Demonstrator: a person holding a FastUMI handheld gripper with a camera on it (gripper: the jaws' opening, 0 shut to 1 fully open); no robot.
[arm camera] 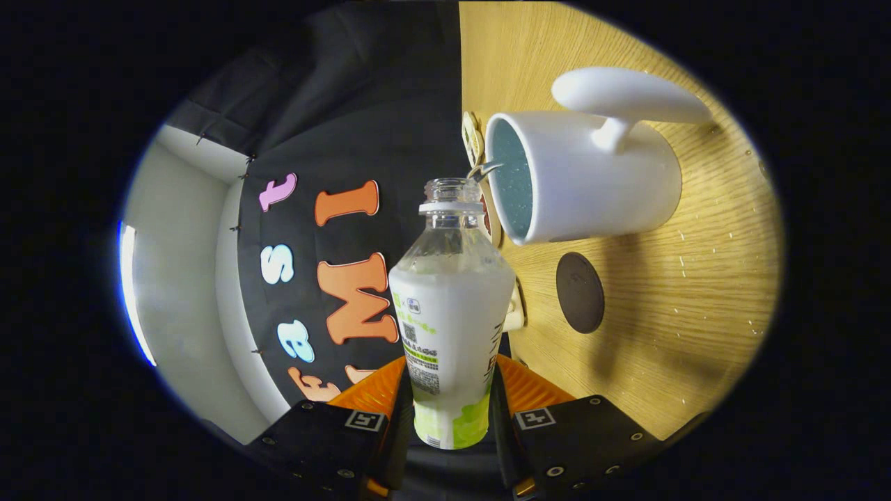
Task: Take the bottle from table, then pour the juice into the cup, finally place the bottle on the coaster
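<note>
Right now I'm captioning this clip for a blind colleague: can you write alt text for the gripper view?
The gripper is shut on an uncapped bottle, tipped sideways so a thin stream of liquid runs from its mouth into a white cup on the wooden table. A dark round coaster lies beside the cup.

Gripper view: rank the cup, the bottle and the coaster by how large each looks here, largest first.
1. cup and bottle, held between the fingers of the gripper: they cover similar areas, and the bottle sits nearest the camera, so no firm order.
2. coaster: clearly the smallest, on the table below the cup.
</note>
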